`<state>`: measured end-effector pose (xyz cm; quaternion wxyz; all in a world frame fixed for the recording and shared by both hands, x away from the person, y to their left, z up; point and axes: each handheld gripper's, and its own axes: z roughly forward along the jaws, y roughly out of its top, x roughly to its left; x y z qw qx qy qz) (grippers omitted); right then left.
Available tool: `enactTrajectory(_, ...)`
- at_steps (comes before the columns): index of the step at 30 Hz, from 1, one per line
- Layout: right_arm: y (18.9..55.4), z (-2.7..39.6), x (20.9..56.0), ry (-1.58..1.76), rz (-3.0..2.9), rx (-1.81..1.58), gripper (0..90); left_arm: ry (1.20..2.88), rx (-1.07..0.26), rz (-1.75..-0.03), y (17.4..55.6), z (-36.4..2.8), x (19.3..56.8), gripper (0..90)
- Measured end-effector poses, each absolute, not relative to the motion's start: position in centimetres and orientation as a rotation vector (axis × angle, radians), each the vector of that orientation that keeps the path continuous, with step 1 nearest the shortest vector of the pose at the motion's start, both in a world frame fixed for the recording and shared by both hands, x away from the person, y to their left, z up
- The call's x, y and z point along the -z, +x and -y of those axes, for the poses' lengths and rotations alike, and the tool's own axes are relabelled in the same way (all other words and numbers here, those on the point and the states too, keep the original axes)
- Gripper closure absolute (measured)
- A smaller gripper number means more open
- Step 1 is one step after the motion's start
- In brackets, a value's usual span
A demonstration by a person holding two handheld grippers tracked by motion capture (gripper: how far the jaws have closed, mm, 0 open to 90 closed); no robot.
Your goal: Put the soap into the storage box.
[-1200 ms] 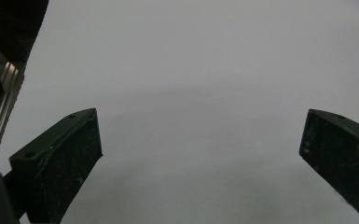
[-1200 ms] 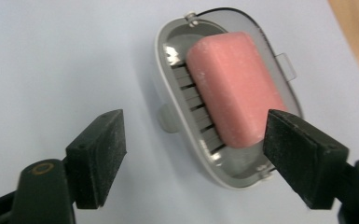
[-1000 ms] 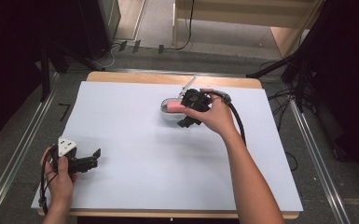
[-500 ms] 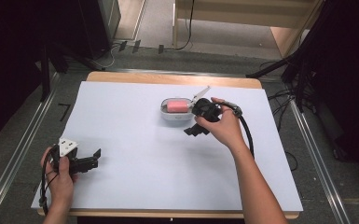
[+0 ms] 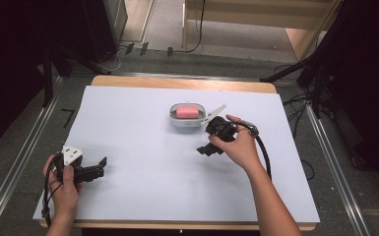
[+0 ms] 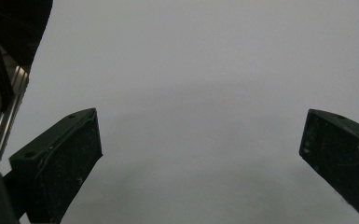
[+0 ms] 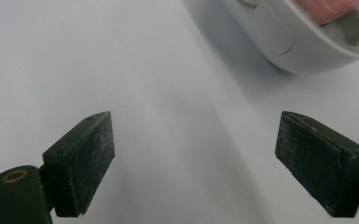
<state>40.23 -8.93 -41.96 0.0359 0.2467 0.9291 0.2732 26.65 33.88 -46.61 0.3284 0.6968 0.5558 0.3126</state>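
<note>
I have my right hand-held gripper (image 5: 207,148) low over the white surface (image 5: 142,196), just on my side of the small grey dish (image 5: 187,121), with its jaws spread wide and nothing between them. The dish sits toward the far middle of the surface with a pink block (image 5: 187,112) lying inside it; in the right gripper view the dish's rounded wall (image 7: 279,42) is ahead of and apart from my jaws, with a sliver of the pink block (image 7: 328,8) above it. I read this as the step between placing and whatever comes after: the block rests in the dish and my jaws are clear of both. My left hand-held gripper (image 5: 94,171) rests near the front left corner, well apart from the dish, its jaws also spread and empty over bare surface. The next move, I judge, is to draw the right one away without nudging the dish.
</note>
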Motion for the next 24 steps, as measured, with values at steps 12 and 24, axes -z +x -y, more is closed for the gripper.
enactTrajectory(12, 39.4, 8.3, 42.2, 0.724, -2.864, -0.825, 14.0, 1.82, -0.815, -1.456, 26.7, -33.9, 46.6, 0.0)
enactTrajectory(24, 37.0, 10.7, 42.2, 0.73, -2.777, -0.881, 11.8, 1.82, -0.814, -1.458, 26.6, -33.9, 46.6, 0.0)
